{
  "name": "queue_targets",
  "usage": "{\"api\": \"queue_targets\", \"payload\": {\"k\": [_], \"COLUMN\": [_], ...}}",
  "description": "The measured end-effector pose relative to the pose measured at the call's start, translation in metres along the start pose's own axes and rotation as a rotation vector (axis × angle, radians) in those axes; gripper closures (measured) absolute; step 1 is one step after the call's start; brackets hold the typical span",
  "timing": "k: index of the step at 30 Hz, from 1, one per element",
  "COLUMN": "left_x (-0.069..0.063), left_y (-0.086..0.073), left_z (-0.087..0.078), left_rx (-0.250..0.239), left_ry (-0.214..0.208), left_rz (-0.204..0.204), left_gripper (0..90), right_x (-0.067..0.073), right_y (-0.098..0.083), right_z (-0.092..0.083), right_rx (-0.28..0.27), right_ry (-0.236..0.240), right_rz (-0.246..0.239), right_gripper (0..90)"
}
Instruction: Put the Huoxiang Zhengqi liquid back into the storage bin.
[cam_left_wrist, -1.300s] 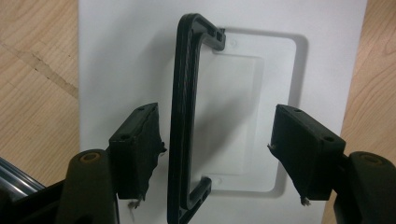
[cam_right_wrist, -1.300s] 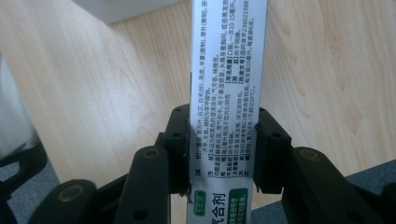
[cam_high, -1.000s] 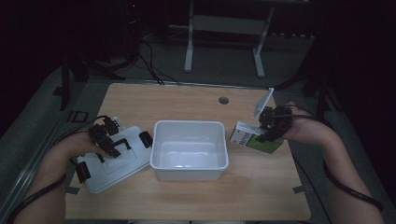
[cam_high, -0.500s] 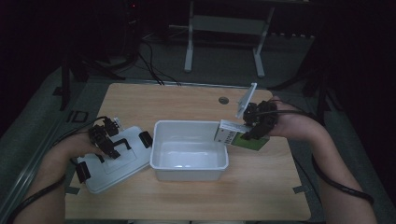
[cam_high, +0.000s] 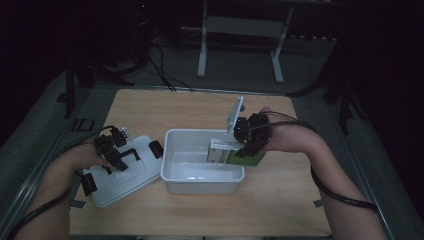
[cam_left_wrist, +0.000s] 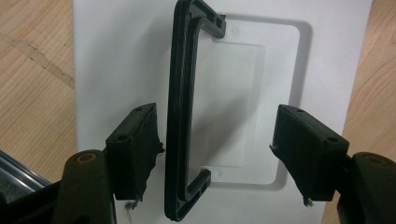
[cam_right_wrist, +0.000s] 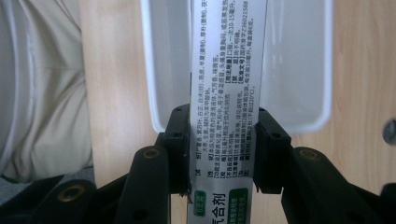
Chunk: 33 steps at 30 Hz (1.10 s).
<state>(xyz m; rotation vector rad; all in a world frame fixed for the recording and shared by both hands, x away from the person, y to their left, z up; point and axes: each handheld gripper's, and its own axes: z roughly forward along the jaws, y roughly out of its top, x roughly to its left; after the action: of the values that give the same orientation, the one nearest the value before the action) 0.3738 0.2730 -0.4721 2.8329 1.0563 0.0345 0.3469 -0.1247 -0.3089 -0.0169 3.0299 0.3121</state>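
The right tongs (cam_high: 239, 141) clamp a small green-and-white carton (cam_high: 235, 154) by its narrow sides, and the carton hangs over the right rim of the white tub (cam_high: 200, 180), which stands at the middle of the tabletop (cam_high: 280, 200), its far end already above the tub's inside. In the right gripper view the carton (cam_right_wrist: 227, 93) runs straight up between the two pads, both pressed flat on it, with fine print down its silver face and the tub (cam_right_wrist: 299, 84) behind it – detail the high view is too far off to give.

The left tongs (cam_high: 116, 157) rest on the white lid (cam_high: 125, 175), which lies flat near the tabletop's left edge, just beside the tub. The left gripper view shows their jaws apart over the lid (cam_left_wrist: 116, 56), the black handle (cam_left_wrist: 180, 116) standing between them, close by one pad, well clear of the other – not gripped. The high view adds black clips (cam_high: 156, 148) at the lid's ends.
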Motion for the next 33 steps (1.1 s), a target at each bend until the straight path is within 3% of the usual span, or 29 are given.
{"api": "queue_targets", "payload": {"k": [5,13,21,33], "left_x": [0.000,-0.001,0.000,0.000], "left_y": [-0.001,-0.001,-0.002,-0.004], "left_z": [0.000,0.004,0.002,0.004], "left_rx": [-0.002,0.004,0.007,0.017], "left_ry": [0.001,-0.006,-0.003,-0.001], "left_rz": [0.001,0.001,-0.003,-0.004], "left_gripper": [31.6,31.6,31.6,31.6], "right_x": [0.003,0.008,0.005,0.000], "right_y": [0.023,0.045,0.047,0.042], "right_z": [0.008,0.021,0.044,0.073], "right_rx": [-0.013,-0.021,0.012,0.007], "right_ry": [0.015,0.038,0.060,0.106], "right_rz": [-0.045,-0.086,-0.075,-0.058], "right_gripper": [63.8,63.9,63.8,63.8]}}
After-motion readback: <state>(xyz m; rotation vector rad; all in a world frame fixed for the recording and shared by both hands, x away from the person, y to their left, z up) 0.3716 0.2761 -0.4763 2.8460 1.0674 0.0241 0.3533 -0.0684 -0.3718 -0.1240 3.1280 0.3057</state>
